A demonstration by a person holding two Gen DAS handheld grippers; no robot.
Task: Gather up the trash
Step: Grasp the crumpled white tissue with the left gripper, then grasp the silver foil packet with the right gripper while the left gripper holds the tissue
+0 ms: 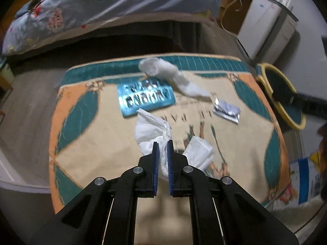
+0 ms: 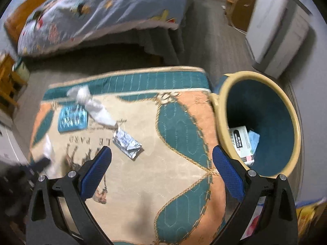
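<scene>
A crumpled white tissue (image 1: 149,130) lies on the patterned rug (image 1: 98,155), and my left gripper (image 1: 162,144) is shut on its near end. Farther out on the rug are a blue blister pack (image 1: 145,98), a second white tissue (image 1: 169,75) and a silver wrapper (image 1: 225,112). My right gripper (image 2: 161,159) hangs open above the rug with nothing between its fingers; the silver wrapper (image 2: 127,143) lies just beyond its left finger. The yellow-rimmed bin (image 2: 219,126) stands at the rug's right edge with a box and blue paper inside.
A bed with a blue printed duvet (image 1: 102,6) runs along the far side. A white appliance (image 2: 276,30) and a cardboard box (image 2: 239,10) stand at the back right. Wooden furniture (image 2: 8,81) is at the far left. Grey floor surrounds the rug.
</scene>
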